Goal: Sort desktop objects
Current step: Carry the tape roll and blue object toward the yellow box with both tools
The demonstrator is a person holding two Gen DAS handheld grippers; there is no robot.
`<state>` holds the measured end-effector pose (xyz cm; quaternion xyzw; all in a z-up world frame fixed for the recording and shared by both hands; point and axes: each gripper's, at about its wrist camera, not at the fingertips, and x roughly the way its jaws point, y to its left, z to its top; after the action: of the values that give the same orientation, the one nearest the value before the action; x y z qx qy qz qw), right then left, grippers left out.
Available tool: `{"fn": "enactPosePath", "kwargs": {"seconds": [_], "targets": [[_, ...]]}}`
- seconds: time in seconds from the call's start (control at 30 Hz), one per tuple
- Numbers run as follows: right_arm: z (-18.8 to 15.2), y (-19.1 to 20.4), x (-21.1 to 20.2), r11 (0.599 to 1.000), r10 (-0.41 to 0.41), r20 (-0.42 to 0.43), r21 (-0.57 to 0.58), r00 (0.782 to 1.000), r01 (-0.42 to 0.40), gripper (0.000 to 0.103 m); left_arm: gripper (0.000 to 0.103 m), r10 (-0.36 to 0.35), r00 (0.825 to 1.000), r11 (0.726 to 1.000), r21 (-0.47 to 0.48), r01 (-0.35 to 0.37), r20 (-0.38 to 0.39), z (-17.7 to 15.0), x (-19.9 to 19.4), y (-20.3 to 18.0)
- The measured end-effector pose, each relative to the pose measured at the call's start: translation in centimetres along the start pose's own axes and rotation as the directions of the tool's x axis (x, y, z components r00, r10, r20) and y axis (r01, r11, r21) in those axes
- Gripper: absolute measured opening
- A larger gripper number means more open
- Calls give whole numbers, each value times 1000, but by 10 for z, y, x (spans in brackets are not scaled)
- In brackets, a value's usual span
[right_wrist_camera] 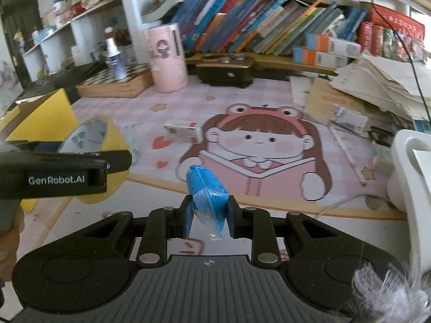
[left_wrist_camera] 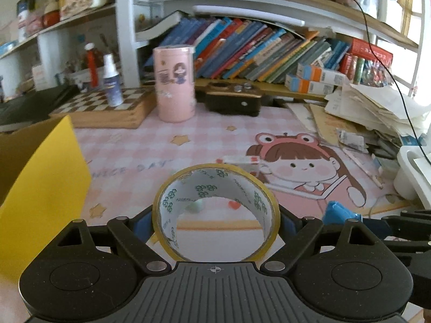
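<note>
Yellow-edged tape roll [left_wrist_camera: 215, 212] sits clamped between the widely spread fingers of the left gripper [left_wrist_camera: 215, 223], raised above the bench [left_wrist_camera: 129, 145], its white core printed with green logos too small to read. "GenRobot.AI" stands in white on the left gripper's side in the right wrist view. On the pink mat [left_wrist_camera: 188, 123] the words "NICE DAY" show faintly. The right gripper [right_wrist_camera: 208, 215] has its fingers pressed together on a clear bag of blue powder [right_wrist_camera: 207, 193], which sticks up above the fingertips. A yellow box [left_wrist_camera: 45, 172] stands just left of the tape roll.
</note>
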<state>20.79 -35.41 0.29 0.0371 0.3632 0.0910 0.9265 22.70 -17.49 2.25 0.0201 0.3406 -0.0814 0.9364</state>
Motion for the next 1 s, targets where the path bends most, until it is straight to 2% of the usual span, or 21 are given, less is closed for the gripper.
{"fn": "enactPosePath", "kwargs": {"seconds": [0.17, 0.37, 1.0], "targets": [[-4, 22, -4, 999, 1, -11, -43, 1000, -1, 23, 89, 11, 1000, 1000, -22, -11, 1, -12, -18, 14], [-11, 41, -12, 999, -15, -19, -41, 1000, 14, 23, 90, -1, 1000, 1000, -28, 1, 2, -25, -38, 29], [-51, 126, -59, 996, -70, -7, -52, 998, 70, 23, 89, -99, 995, 995, -10, 99, 23, -70, -100, 80]]}}
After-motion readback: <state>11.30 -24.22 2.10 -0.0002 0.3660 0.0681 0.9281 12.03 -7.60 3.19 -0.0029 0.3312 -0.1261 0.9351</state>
